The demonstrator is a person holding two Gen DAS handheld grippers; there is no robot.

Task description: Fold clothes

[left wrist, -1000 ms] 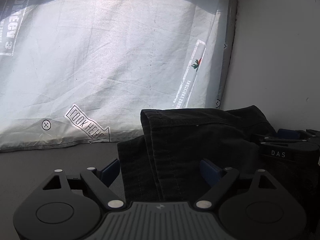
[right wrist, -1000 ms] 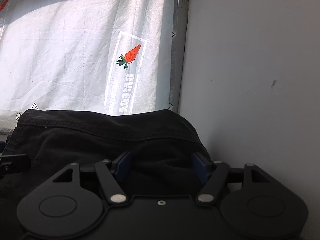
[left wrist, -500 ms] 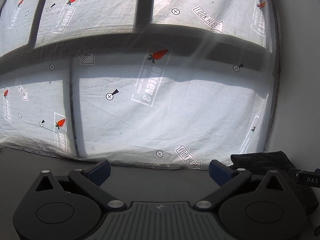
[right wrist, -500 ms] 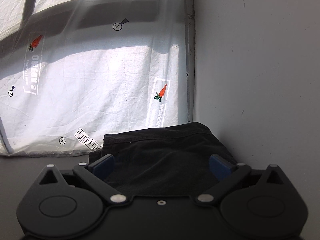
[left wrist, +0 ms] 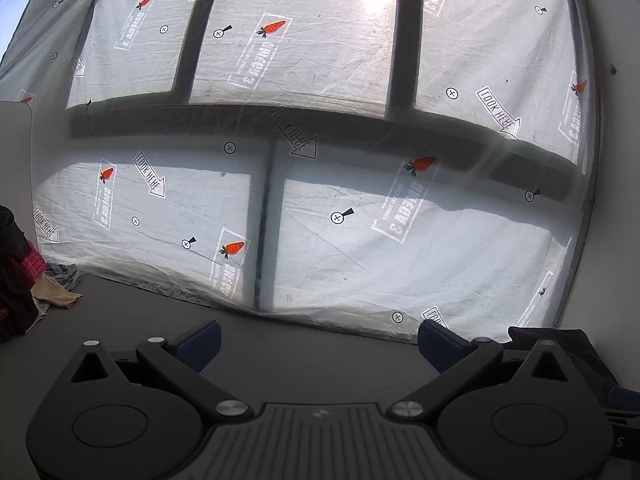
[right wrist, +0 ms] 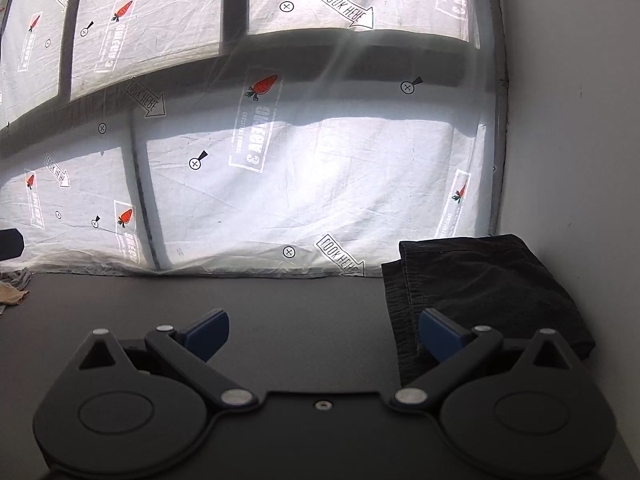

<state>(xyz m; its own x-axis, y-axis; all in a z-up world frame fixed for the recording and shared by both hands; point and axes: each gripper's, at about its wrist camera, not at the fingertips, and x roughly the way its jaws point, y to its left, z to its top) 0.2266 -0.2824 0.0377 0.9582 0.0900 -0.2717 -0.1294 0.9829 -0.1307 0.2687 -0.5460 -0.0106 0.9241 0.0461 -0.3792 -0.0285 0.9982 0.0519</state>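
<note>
Both jaws of the left hand-held gripper (left wrist: 318,344) stand wide apart with nothing between them, and the right hand-held gripper (right wrist: 323,330) is the same. A folded black garment (right wrist: 480,292) lies on the grey tabletop (right wrist: 280,304) in the far right corner, beside the white wall (right wrist: 580,160) and the plastic sheet (right wrist: 320,184). An unfolded pile of clothes (left wrist: 24,280) waits at the far left edge, well apart from both. I judge that the left hand is nearer to it, so the next reach goes leftward.
</note>
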